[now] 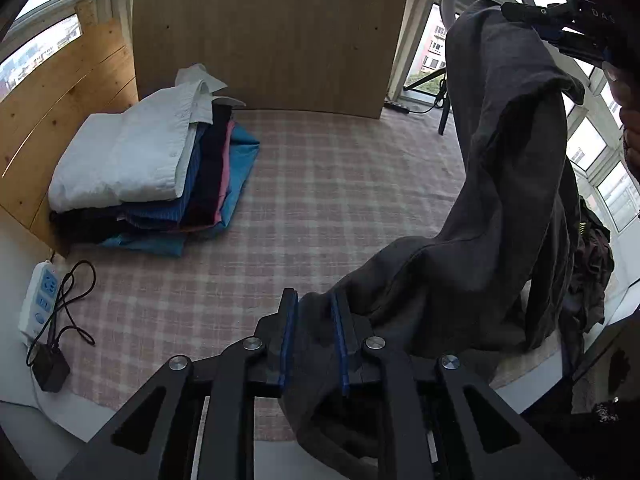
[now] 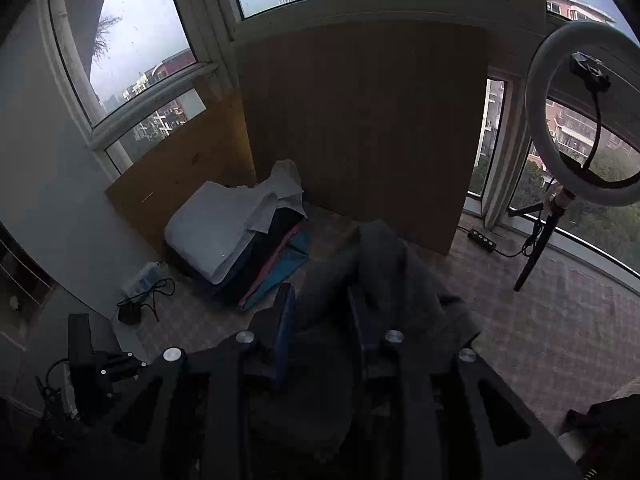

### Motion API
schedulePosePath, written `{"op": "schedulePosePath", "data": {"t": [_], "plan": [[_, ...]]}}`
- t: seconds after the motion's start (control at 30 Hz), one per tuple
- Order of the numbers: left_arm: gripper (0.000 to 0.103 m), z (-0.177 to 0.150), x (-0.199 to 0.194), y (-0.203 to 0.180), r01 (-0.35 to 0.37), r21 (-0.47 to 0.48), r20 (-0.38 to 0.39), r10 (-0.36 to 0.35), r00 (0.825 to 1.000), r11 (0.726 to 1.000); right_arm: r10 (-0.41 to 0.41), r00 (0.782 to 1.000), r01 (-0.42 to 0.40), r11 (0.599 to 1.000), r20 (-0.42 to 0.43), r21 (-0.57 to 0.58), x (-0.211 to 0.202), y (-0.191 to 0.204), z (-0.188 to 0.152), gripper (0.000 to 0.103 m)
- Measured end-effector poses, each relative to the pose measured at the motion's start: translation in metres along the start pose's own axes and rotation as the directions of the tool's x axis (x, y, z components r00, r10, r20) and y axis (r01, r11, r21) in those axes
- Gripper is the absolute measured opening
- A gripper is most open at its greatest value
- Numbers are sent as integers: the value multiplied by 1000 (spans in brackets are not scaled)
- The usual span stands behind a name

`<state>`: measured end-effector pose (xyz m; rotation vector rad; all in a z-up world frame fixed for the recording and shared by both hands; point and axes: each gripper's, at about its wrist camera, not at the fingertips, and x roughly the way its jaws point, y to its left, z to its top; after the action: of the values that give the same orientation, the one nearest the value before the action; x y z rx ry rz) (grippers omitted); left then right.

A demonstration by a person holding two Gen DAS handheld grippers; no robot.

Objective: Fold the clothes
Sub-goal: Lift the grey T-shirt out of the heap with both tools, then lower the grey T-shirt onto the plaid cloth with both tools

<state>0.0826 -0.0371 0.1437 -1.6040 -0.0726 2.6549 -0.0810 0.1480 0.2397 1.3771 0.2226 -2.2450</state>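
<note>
The dark grey garment (image 1: 508, 200) is suspended between the two grippers and hangs clear of most of the plaid-covered surface (image 1: 304, 208).

**Left gripper.** The left gripper (image 1: 314, 320) is low, just above the near edge of the surface, and is clamped on one end of the garment. Cloth fills the gap between its blue-padded fingers (image 1: 289, 332) and spills downward beneath them.

**Right gripper.** The right gripper (image 2: 320, 316) is raised high at the right. In the left wrist view it appears at the upper right corner with the garment draped over it. In its own view, grey cloth (image 2: 380, 264) is bunched between its fingers, so it is judged to be gripping the other end.

**Key relation.** The garment's long axis runs steeply, from the low left gripper up and rightward to the high right gripper. The middle section sags and is doubled on itself, with its lower folds resting near the right edge of the surface.

**Next move (judgement).** To lay the garment flat for folding, the right end must descend and the two ends must separate along the surface. The open plaid area lies ahead of the left gripper.

**Obstruction.** A stack of folded clothes (image 1: 152, 172), topped by a white shirt (image 1: 128, 156), occupies the far left corner and should be avoided.
</note>
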Motion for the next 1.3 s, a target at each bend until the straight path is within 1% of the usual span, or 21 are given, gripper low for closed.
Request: {"op": "schedulePosePath", "data": {"t": [0.07, 0.1, 0.2, 0.27, 0.3, 0.37, 0.47, 0.53, 0.6, 0.7, 0.73, 0.8, 0.83, 0.93, 0.97, 1.03, 1.07, 1.1, 1.2, 1.27, 1.3], "plan": [[15, -11, 10, 24, -39, -54, -20, 38, 999, 998, 18, 994, -14, 999, -108, 38, 41, -9, -14, 25], [15, -12, 9, 31, -22, -81, -11, 22, 1000, 996, 56, 993, -50, 997, -109, 56, 49, -17, -21, 25], [18, -4, 4, 26, 47, -62, 48, -44, 998, 997, 170, 985, -174, 978, 42, 116, 33, -61, -51, 27], [33, 6, 7, 8, 85, 0, 74, -84, 994, 996, 210, 968, -229, 964, 138, 136, 24, -89, -77, 31], [37, 13, 12, -3, 105, 30, 81, -107, 991, 994, 177, 970, -201, 969, 166, 146, 22, -103, -92, 40], [45, 32, 32, -30, 121, 108, 76, -130, 989, 987, 49, 989, -73, 982, 136, 174, 30, -123, -119, 49], [45, 58, 68, -61, 116, 148, 46, -124, 991, 982, -67, 997, 60, 971, 22, 232, 48, -153, -161, 49], [45, 71, 93, -75, 156, 161, -3, -158, 988, 975, -45, 999, 50, 956, -26, 287, 56, -162, -185, 49], [46, 78, 118, -87, 138, 190, -51, -131, 990, 972, -3, 1000, 12, 953, -31, 302, 62, -158, -201, 49], [45, 82, 146, -95, 101, 214, -98, -81, 992, 972, 4, 998, 10, 974, -61, 228, 70, -132, -210, 49], [41, 83, 151, -94, 95, 208, -107, -73, 992, 974, -7, 997, 22, 981, -77, 195, 74, -123, -214, 49], [10, 85, 156, -88, 69, 200, -103, -49, 993, 977, -27, 994, 43, 989, -109, 143, 82, -112, -219, 49], [2, 87, 156, -83, 61, 190, -97, -43, 994, 980, -33, 991, 49, 991, -129, 127, 86, -107, -220, 49], [0, 99, 142, -59, 18, 141, -27, -15, 1000, 990, -64, 982, 80, 993, -177, 84, 99, -101, -224, 49], [1, 106, 136, -46, -52, 111, 13, 50, 999, 992, -73, 978, 88, 993, -193, 73, 102, -100, -224, 48], [0, 119, 124, -18, -180, 30, 58, 178, 982, 983, -68, 976, 85, 994, -208, 71, 106, -100, -225, 34], [1, 124, 117, -5, -181, -5, 64, 181, 981, 984, -53, 977, 71, 994, -207, 82, 105, -102, -224, 17], [1, 127, 111, 4, -176, -31, 67, 178, 982, 984, -43, 979, 62, 994, -199, 91, 101, -103, -223, 8], [7, 128, 91, -4, -125, 38, 114, 120, 986, 991, -55, 987, 71, 992, -153, 106, 84, -108, -219, 3], [31, 129, 84, -23, -129, 113, 152, 111, 982, 985, -77, 991, 90, 988, -113, 122, 69, -113, -217, 2], [36, 130, 82, -31, -120, 129, 162, 98, 982, 984, -92, 991, 104, 985, -93, 137, 59, -119, -216, 1]]}}
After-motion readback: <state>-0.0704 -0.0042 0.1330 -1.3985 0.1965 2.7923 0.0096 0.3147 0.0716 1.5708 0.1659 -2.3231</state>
